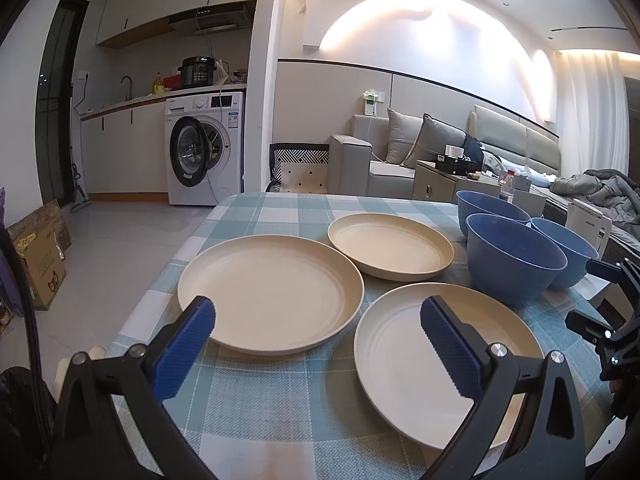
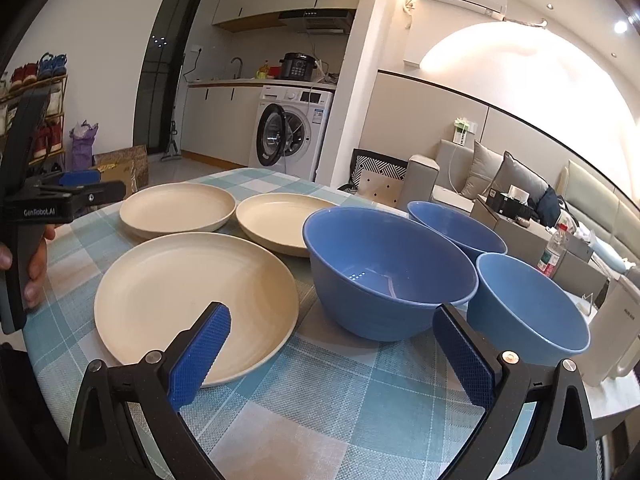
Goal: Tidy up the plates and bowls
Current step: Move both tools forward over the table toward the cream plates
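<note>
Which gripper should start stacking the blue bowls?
Right, probably. The right gripper, open, faces the nearest blue bowl directly; the left gripper, also open, hovers over the cream plates.

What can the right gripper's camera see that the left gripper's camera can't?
Only the right wrist view shows the shoe rack and the person's hand on the left hand-held gripper. Only the left wrist view shows the rumpled grey bedding. Both show three cream plates, three blue bowls, the checked tablecloth and the washing machine.
</note>
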`<act>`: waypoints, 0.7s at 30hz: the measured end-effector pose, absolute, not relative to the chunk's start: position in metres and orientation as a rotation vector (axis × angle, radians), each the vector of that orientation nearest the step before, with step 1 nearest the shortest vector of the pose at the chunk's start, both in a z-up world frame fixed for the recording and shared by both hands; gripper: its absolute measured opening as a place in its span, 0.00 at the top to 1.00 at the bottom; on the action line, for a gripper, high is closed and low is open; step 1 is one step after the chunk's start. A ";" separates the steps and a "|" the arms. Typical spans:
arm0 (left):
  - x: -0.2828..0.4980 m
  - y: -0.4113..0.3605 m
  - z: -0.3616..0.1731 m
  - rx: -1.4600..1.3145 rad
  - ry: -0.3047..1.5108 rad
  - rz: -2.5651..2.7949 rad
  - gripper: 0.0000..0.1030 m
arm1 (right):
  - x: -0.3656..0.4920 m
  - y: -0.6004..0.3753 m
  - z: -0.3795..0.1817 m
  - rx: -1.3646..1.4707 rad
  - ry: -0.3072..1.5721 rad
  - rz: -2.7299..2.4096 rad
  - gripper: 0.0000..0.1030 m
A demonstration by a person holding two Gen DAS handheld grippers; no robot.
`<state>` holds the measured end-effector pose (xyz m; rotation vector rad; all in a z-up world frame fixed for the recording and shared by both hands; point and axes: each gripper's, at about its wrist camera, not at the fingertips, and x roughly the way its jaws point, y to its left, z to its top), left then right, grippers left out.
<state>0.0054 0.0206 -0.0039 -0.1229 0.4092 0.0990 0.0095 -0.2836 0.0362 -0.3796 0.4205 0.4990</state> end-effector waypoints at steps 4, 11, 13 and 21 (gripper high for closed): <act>0.005 0.025 -0.005 -0.140 0.410 0.119 0.00 | 0.012 -0.283 0.036 -0.375 0.429 0.507 0.00; 0.006 0.029 -0.007 -0.149 0.419 0.142 0.00 | 0.015 -0.283 0.035 -0.368 0.442 0.515 0.00; 0.007 0.027 -0.007 -0.140 0.422 0.150 0.00 | 0.015 -0.282 0.034 -0.371 0.445 0.516 0.00; 0.008 0.025 -0.008 -0.124 0.434 0.166 0.00 | 0.018 -0.279 0.032 -0.374 0.464 0.541 0.00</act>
